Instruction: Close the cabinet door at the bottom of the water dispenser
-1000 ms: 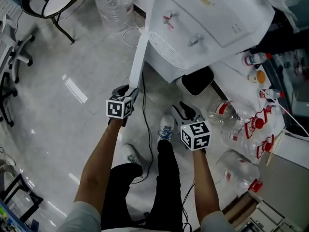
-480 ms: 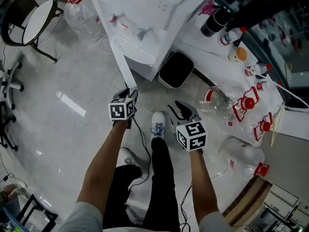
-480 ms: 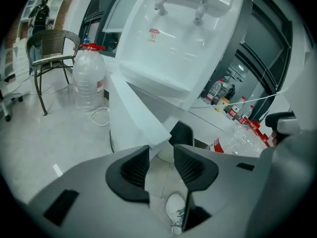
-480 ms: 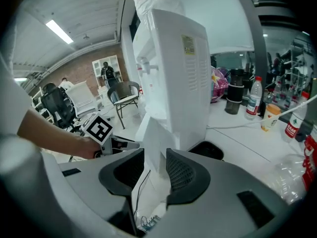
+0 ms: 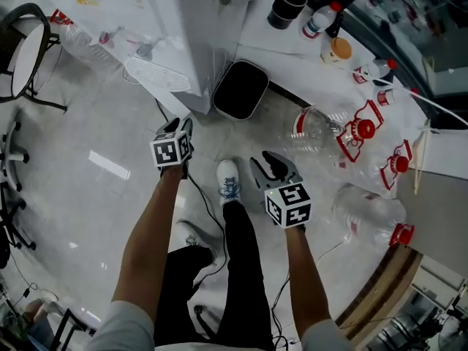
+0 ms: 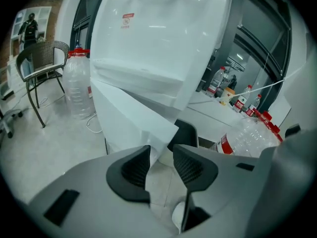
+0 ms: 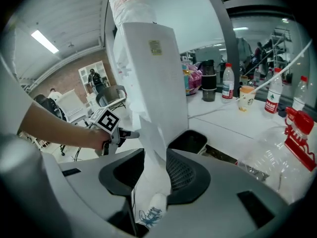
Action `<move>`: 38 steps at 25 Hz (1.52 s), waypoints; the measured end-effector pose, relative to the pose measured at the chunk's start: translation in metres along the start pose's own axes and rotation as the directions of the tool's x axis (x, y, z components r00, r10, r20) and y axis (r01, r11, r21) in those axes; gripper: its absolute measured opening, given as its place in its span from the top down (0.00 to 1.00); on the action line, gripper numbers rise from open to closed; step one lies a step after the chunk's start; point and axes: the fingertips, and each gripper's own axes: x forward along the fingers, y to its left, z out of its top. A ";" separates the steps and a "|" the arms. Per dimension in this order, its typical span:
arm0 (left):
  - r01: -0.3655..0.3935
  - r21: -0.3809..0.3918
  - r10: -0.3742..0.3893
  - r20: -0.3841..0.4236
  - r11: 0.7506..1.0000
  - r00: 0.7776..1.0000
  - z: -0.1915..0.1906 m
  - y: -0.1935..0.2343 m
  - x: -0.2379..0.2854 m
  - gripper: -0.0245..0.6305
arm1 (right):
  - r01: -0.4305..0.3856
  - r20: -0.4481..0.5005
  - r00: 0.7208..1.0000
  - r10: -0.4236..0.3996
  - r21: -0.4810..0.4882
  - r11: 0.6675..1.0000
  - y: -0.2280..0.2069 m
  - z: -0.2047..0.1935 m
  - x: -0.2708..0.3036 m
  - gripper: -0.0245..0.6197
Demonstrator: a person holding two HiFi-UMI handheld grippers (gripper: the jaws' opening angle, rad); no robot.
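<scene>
The white water dispenser (image 5: 183,35) stands at the top left of the head view. Its bottom cabinet door (image 6: 133,118) still hangs ajar, angled out from the body. My left gripper (image 5: 180,125) is at the door's free edge. Its jaws (image 6: 161,155) are closing, the door's lower corner shows in the gap, and the pads do not press on it. My right gripper (image 5: 269,163) hovers over the floor right of the door, open and empty (image 7: 155,162). In the right gripper view the dispenser (image 7: 148,73) rises ahead, with the left gripper (image 7: 132,134) at the door's edge.
A black bin (image 5: 238,90) stands right of the dispenser. Large empty water bottles (image 5: 322,134) lie on the floor at the right, and another bottle (image 6: 79,83) stands left of the dispenser. A chair (image 5: 25,50) is at the far left. The person's shoe (image 5: 228,181) and a cable (image 5: 208,210) lie between the arms.
The door has swung from wide open in toward the dispenser's body, with the left gripper staying at its edge. The right gripper moved alongside. The head view has shifted to the right.
</scene>
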 end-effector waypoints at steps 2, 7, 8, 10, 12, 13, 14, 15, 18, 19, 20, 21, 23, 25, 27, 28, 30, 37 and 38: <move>-0.006 0.008 0.006 -0.005 1.000 1.000 0.005 -0.004 0.008 0.72 | 0.016 -0.004 1.000 -0.016 0.007 1.000 -0.012 -0.004 -0.004 0.70; -0.011 -0.019 0.010 -0.017 1.000 1.000 0.015 -0.014 0.024 0.72 | 0.036 -0.003 0.999 -0.036 0.043 0.998 -0.035 -0.003 -0.008 0.70; -0.011 -0.036 0.010 -0.019 0.999 1.000 0.018 -0.015 0.026 0.72 | 0.039 0.002 0.999 -0.039 0.047 0.998 -0.038 0.000 -0.009 0.70; -0.006 -0.065 0.005 -0.019 0.998 1.000 0.025 -0.018 0.032 0.72 | 0.045 0.011 0.999 -0.046 0.044 0.998 -0.045 0.006 -0.008 0.70; 0.000 -0.055 -0.002 -0.030 0.998 1.000 0.030 -0.022 0.039 0.72 | 0.052 0.014 0.998 -0.053 0.037 0.998 -0.051 0.011 -0.007 0.70; 0.004 -0.039 -0.006 -0.036 0.999 0.999 0.032 -0.025 0.041 0.72 | 0.053 0.015 0.998 -0.053 0.038 0.998 -0.052 0.012 -0.006 0.70; 0.010 -0.022 -0.011 -0.039 1.000 0.999 0.034 -0.028 0.042 0.72 | 0.050 0.019 0.999 -0.051 0.046 0.998 -0.053 0.014 -0.006 0.70; 0.017 -0.010 -0.017 -0.037 1.000 0.999 0.036 -0.031 0.043 0.72 | 0.045 0.024 0.999 -0.047 0.059 0.997 -0.054 0.016 -0.007 0.70; 0.042 -0.005 -0.043 -0.036 0.999 0.998 0.042 -0.040 0.045 0.72 | 0.031 0.042 0.999 -0.035 0.092 0.995 -0.055 0.024 -0.010 0.70; 0.055 -0.001 -0.055 -0.038 0.999 0.998 0.044 -0.043 0.046 0.72 | 0.029 0.048 0.998 -0.034 0.096 0.995 -0.055 0.027 -0.011 0.70; 0.065 0.007 -0.065 -0.041 0.998 0.997 0.047 -0.045 0.046 0.72 | 0.029 0.056 0.998 -0.035 0.096 0.995 -0.055 0.030 -0.011 0.70; 0.072 0.015 -0.072 -0.043 0.997 0.997 0.050 -0.046 0.045 0.72 | 0.031 0.064 0.997 -0.037 0.094 0.995 -0.055 0.035 -0.011 0.70; 0.077 0.022 -0.076 -0.046 0.997 0.996 0.050 -0.047 0.035 0.72 | 0.035 0.074 0.996 -0.042 0.082 0.996 -0.054 0.042 -0.012 0.70; 0.095 0.028 -0.094 -0.044 0.995 0.995 0.045 -0.050 0.015 0.72 | 0.044 0.076 0.996 -0.049 0.062 0.997 -0.052 0.052 -0.019 0.70; 0.115 0.055 -0.114 -0.037 0.992 0.993 0.045 -0.052 -0.012 0.72 | 0.054 0.093 0.994 -0.058 0.046 0.997 -0.046 0.070 -0.032 0.71; 0.117 0.071 -0.115 -0.029 0.991 0.993 0.050 -0.050 -0.029 0.72 | 0.057 0.107 0.992 -0.061 0.043 0.997 -0.042 0.082 -0.038 0.71; 0.107 0.094 -0.107 0.003 0.990 0.994 0.068 -0.040 -0.067 0.73 | 0.060 0.135 0.989 -0.065 0.038 0.997 -0.030 0.107 -0.053 0.72; 0.090 0.163 -0.106 0.088 0.982 0.991 0.139 -0.013 -0.223 0.87 | 0.099 0.179 0.979 -0.101 0.019 0.995 0.026 0.183 -0.126 0.82; 0.096 0.180 -0.114 0.096 0.979 0.989 0.150 -0.013 -0.246 0.90 | 0.099 0.193 0.976 -0.103 0.026 0.995 0.035 0.196 -0.137 0.85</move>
